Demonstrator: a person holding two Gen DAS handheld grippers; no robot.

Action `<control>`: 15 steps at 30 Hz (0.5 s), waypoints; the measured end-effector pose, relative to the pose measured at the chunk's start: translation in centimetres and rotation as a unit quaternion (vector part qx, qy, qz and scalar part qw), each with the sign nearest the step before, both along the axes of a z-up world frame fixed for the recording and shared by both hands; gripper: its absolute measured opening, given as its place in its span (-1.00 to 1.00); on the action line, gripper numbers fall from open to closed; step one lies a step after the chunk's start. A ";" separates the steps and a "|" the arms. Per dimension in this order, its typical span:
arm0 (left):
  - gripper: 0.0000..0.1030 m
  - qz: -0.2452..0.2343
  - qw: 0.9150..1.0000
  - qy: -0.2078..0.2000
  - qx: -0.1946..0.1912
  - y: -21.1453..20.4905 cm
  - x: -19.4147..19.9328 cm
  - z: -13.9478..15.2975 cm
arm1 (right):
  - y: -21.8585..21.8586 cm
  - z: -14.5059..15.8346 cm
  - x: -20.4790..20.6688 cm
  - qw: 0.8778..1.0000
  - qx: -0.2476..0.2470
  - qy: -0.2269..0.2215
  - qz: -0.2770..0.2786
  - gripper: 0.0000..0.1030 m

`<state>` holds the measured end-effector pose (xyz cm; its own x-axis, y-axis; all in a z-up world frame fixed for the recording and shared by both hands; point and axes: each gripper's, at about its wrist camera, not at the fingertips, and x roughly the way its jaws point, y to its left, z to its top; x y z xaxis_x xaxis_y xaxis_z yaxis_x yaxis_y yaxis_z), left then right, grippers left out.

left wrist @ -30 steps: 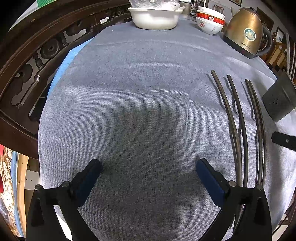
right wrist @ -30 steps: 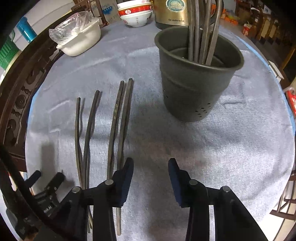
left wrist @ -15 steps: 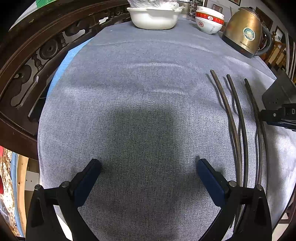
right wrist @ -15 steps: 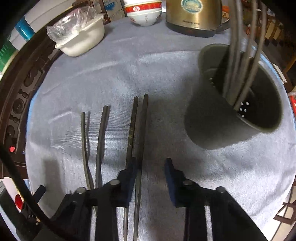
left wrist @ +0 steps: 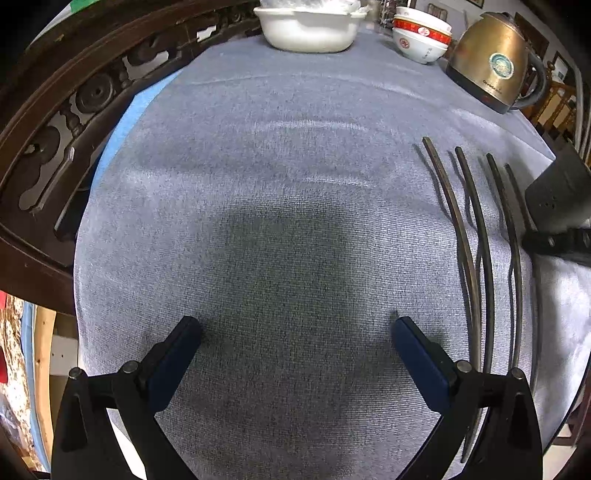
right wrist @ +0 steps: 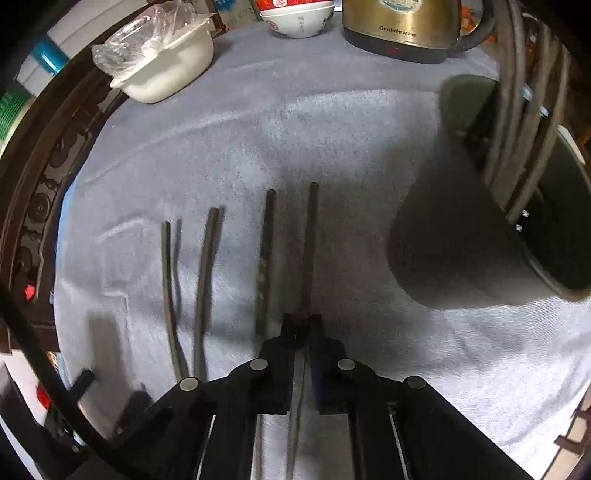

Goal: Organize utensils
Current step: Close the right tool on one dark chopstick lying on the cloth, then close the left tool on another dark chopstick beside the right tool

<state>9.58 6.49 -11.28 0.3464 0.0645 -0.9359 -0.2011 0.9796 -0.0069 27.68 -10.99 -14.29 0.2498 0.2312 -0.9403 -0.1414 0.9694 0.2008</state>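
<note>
Grey cloth (left wrist: pixel 280 206) covers the round bench, with a dark carved wooden rail (left wrist: pixel 55 122) along its left edge. At the far side stand a white tub (right wrist: pixel 166 70) with crumpled plastic in it, stacked red-and-white bowls (left wrist: pixel 421 35) and a brass-coloured kettle (left wrist: pixel 493 70).

Left tool (left wrist: pixel 295 354): fingers wide apart, nothing between them, low over bare cloth. Two dark chopsticks (left wrist: pixel 469 251) lie just to its right, running away from the camera and touching near their close ends.

Right tool (right wrist: pixel 302 332): closed tight on one dark chopstick (right wrist: pixel 310 243), gripped partway along; the stick points forward, its far end clear of the pads. A neighbouring chopstick (right wrist: pixel 265 258) lies on the cloth just to the left of it, apart. Further left is the other pair (right wrist: pixel 188 288).

Dark holder cup (right wrist: pixel 546 221): to the right, already holding several chopsticks that lean against its rim.
</note>
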 end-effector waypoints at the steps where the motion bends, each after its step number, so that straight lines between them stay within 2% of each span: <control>1: 0.99 0.003 1.000 0.004 -0.007 0.1 0.3 0.0 | -0.5 0.0 -0.3 1.000 -0.001 -0.003 0.002 -0.88; 3: 0.99 0.006 0.999 0.014 -0.035 0.2 1.1 0.4 | -1.6 0.2 -1.1 1.000 0.002 -0.007 0.007 -0.88; 7: 0.98 0.006 0.999 0.015 -0.052 -0.7 3.2 2.1 | -3.0 -0.2 -2.0 1.000 0.005 -0.008 0.019 -0.88; 8: 0.92 0.006 0.997 0.020 -0.068 -1.1 4.1 2.5 | -3.3 -0.4 -2.1 1.000 0.008 -0.007 0.020 -0.88; 10: 0.68 0.005 0.995 0.037 -0.092 -1.6 5.7 2.7 | -3.7 -0.9 -2.1 1.000 0.019 -0.007 0.019 -0.88; 12: 0.38 0.009 0.990 0.077 -0.116 -2.1 7.9 2.2 | -4.1 -1.1 -2.1 0.999 0.030 -0.009 0.018 -0.88; 15: 0.18 0.034 0.984 0.109 -0.137 -2.3 9.7 1.5 | -5.1 -1.1 -2.6 0.999 0.041 -0.013 0.021 -0.88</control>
